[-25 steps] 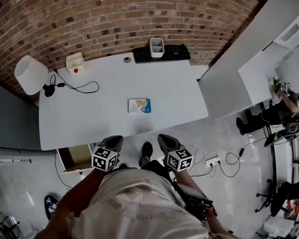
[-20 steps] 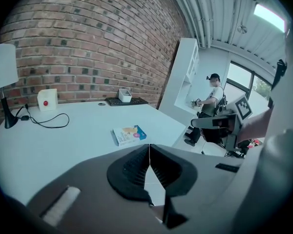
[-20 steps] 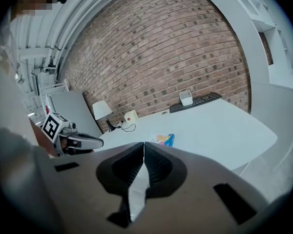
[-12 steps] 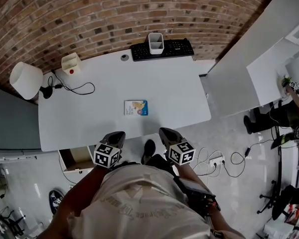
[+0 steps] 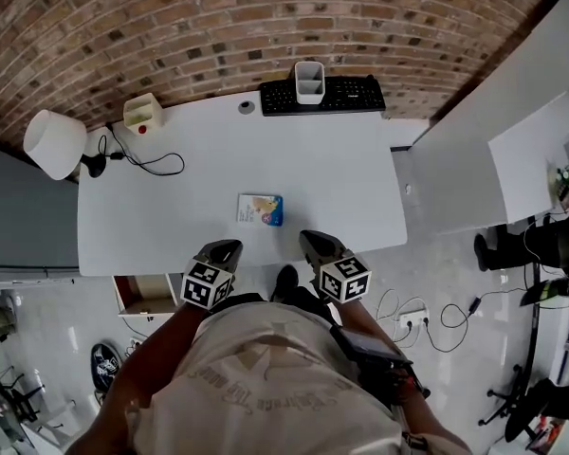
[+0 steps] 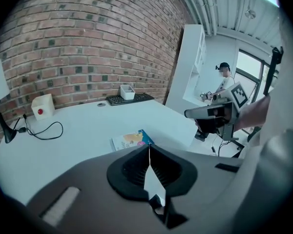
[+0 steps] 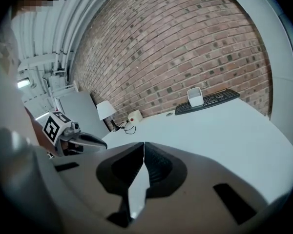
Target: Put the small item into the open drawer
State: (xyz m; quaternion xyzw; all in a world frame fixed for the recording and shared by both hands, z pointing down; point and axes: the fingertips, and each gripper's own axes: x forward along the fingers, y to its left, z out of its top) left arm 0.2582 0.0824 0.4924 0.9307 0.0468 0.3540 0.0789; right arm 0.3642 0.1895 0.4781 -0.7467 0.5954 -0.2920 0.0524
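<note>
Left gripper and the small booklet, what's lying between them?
Nothing: only bare white desk separates the left gripper from the booklet, plain in the head view.

A white desk (image 5: 341,188) stands against a brick wall (image 5: 218,27), with a black keyboard (image 5: 346,95) at its far edge and a white holder (image 5: 309,80) resting on the keyboard. Near the far left corner sit a white lamp (image 5: 55,143) and a cream box with a red button (image 5: 142,115), with a black cable (image 5: 152,164) looping beside them.
</note>
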